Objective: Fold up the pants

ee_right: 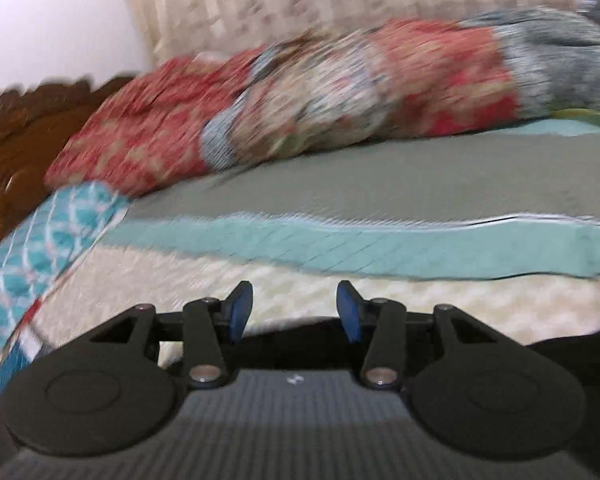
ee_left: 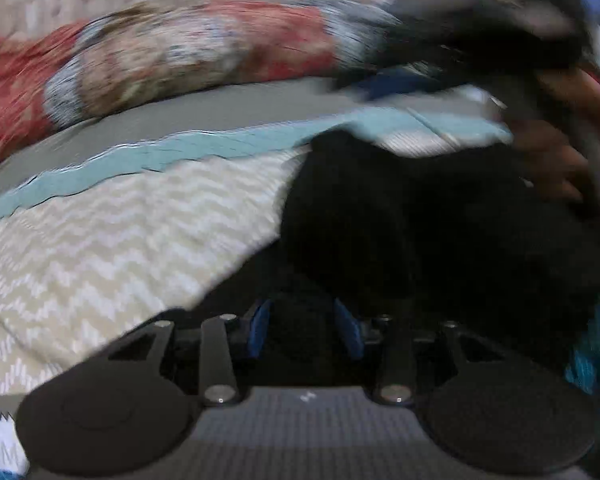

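The black pants [ee_left: 420,220] lie bunched on the cream zigzag bedcover [ee_left: 120,240], filling the centre and right of the left wrist view. My left gripper [ee_left: 304,328] hangs just over their near edge with its blue pads apart; nothing is visibly pinched. A person's hand [ee_left: 552,160] rests at the pants' far right side. In the right wrist view my right gripper [ee_right: 296,312] stands open over the bedcover [ee_right: 460,300], cream cloth showing between its pads. A dark edge of the pants [ee_right: 572,340] shows low at the right. Both views are motion-blurred.
A red and blue patterned quilt [ee_left: 180,52] [ee_right: 340,92] is rolled along the far side of the bed, behind a teal band [ee_right: 380,240]. A teal patterned cloth [ee_right: 40,240] lies at the left, by a wooden headboard [ee_right: 20,128]. A curtain [ee_right: 300,0] hangs behind.
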{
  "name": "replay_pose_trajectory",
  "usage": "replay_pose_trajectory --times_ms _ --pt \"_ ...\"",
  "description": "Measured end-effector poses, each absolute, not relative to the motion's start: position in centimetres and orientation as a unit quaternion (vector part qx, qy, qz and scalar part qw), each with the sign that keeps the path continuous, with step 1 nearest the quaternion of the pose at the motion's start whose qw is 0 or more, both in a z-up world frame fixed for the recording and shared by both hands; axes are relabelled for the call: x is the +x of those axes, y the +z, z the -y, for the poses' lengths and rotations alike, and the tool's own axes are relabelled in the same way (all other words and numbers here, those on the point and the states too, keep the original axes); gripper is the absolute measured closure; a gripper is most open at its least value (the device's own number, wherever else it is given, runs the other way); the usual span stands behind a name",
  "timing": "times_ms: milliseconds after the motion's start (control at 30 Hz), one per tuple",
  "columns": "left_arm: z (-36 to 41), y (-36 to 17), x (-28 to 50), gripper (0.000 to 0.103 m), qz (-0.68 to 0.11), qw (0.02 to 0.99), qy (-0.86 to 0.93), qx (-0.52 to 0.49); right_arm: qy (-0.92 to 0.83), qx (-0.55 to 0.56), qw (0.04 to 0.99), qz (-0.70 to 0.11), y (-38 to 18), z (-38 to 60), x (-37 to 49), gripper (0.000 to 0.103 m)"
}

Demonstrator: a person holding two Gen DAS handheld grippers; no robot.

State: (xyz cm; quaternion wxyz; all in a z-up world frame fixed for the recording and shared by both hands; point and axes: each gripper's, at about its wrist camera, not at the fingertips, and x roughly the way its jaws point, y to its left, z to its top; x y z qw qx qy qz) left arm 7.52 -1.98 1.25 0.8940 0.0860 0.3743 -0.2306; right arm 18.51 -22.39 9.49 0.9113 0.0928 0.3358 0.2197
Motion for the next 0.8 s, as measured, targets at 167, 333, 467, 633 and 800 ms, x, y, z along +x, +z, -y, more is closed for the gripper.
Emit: replay_pose_trajectory --times_ms 167,333,467,633,800 --pt "0.6 2.1 5.8 0.063 -0.369 0.893 -0.242 0.086 0.263 0.053 0.88 -0.392 6.7 18.7 17.5 0.044" --pt "-1.8 5.4 6.0 0.052 -0.334 0.91 -0.237 0.068 0.244 0.07 0.878 -0.405 5.1 20.5 15.5 0.044" --pt "0.0 5.9 7.9 0.041 -0.315 0.908 -0.247 0.119 0.203 0.157 0.881 -0.399 5.0 24.9 13.0 0.043" --pt "3.2 3.1 11.9 0.048 -0.378 0.865 -0.3 0.136 0.153 0.203 0.888 -0.383 5.7 28.3 10.7 0.043" --pt "2.8 3.7 13.6 0.095 -0.36 0.887 -0.248 0.146 0.113 0.22 0.901 -0.357 6.7 31.9 9.1 0.043"
